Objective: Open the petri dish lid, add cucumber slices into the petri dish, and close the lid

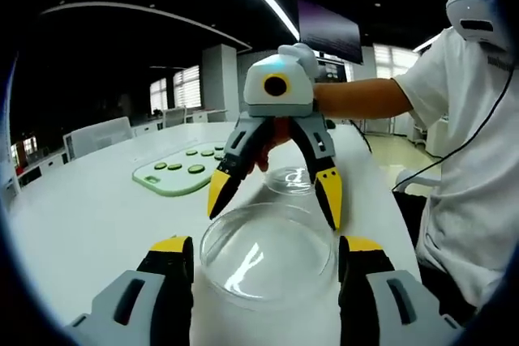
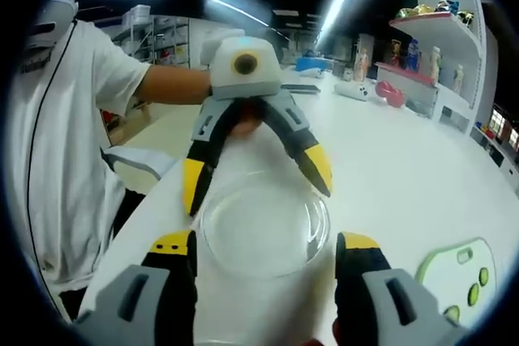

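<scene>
A clear round petri dish [image 1: 268,249] sits between my left gripper's [image 1: 268,247] yellow-tipped jaws, which press close on both sides of its rim. Whether it is the lid or the base is unclear. Facing it, my right gripper [image 1: 274,200] stands open, with a second, smaller-looking clear dish piece [image 1: 290,180] on the table between its fingers. In the right gripper view a clear dish [image 2: 263,228] lies between my right gripper's [image 2: 266,247] spread jaws, and the left gripper [image 2: 255,180] reaches its far edge. Cucumber slices [image 1: 196,169] lie on a pale green board [image 1: 154,177].
The white table [image 1: 89,224] extends left and far. The green board [image 2: 454,277] shows at the lower right of the right gripper view. A person in a white shirt [image 1: 474,176] stands at the table's edge. Shelves with items [image 2: 442,46] stand behind.
</scene>
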Tool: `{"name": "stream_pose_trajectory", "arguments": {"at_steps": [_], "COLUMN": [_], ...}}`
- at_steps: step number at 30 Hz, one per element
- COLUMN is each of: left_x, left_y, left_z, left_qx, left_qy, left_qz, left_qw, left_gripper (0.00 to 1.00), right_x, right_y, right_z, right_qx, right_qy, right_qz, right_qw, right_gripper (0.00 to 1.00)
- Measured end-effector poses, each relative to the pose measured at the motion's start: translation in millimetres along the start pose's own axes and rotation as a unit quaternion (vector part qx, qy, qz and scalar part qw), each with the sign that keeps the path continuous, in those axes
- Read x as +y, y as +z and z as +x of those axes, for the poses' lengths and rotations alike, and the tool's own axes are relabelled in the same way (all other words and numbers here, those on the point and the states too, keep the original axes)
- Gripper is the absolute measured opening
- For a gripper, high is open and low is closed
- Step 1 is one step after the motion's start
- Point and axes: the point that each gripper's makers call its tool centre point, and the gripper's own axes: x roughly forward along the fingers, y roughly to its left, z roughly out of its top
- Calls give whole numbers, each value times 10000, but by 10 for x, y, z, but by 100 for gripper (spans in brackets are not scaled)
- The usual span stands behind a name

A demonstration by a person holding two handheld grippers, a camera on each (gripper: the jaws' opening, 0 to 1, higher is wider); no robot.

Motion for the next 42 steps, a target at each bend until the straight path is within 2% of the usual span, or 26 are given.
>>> {"name": "stream_pose_trajectory", "arguments": {"at_steps": [5,9,15,19,21,24,26,28,30,32,35,37,38,40,42], "left_x": [40,84,217,293,301,382,419,437,444,472,544,593,598,568,553], "left_y": [136,188,279,308,321,365,412,435,454,451,447,475,477,529,533], "left_z": [8,17,8,10,21,19,13,14,19,27,-2,-46,-53,-79,-81], "left_qx": [-192,-254,-405,-461,-489,-535,-619,-659,-717,-733,-800,-931,-944,-1097,-1121], "left_qy": [178,315,749,1008,1089,1394,1546,1643,1727,1862,2197,2466,2503,2634,2677], "left_qz": [-30,-103,-177,-212,-175,-137,-154,-184,-164,-162,-222,-305,-323,-277,-308], "left_qw": [9997,9991,9962,9936,9927,9887,9859,9840,9822,9796,9720,9641,9630,9580,9565], "left_gripper": [73,73,73,73,73,73,73,73,73,73,73,73,73,73,73], "right_x": [-47,-110,-278,-301,-329,-375,-432,-456,-461,-480,-502,-473,-456,-407,-389], "right_y": [109,138,197,132,140,132,114,32,-1,-21,-93,-125,-134,-165,-217], "right_z": [-122,-216,-457,-586,-667,-789,-932,-1042,-1142,-1274,-1499,-1597,-1634,-1787,-1876], "right_qx": [-411,-548,-936,-946,-1107,-1222,-1409,-1364,-1460,-1616,-1675,-1724,-1756,-1926,-1920], "right_qy": [-326,-692,-1424,-1780,-2013,-2392,-2690,-2914,-3050,-3276,-3667,-3773,-3796,-3939,-4082], "right_qz": [144,221,435,398,517,550,705,833,890,1027,1110,1139,1150,1200,1220], "right_qw": [9985,9959,9844,9787,9719,9617,9502,9431,9369,9252,9084,9028,9010,8907,8841], "right_gripper": [71,72,73,74,75,74,73,72,73,74,75,75,75,75,75]}}
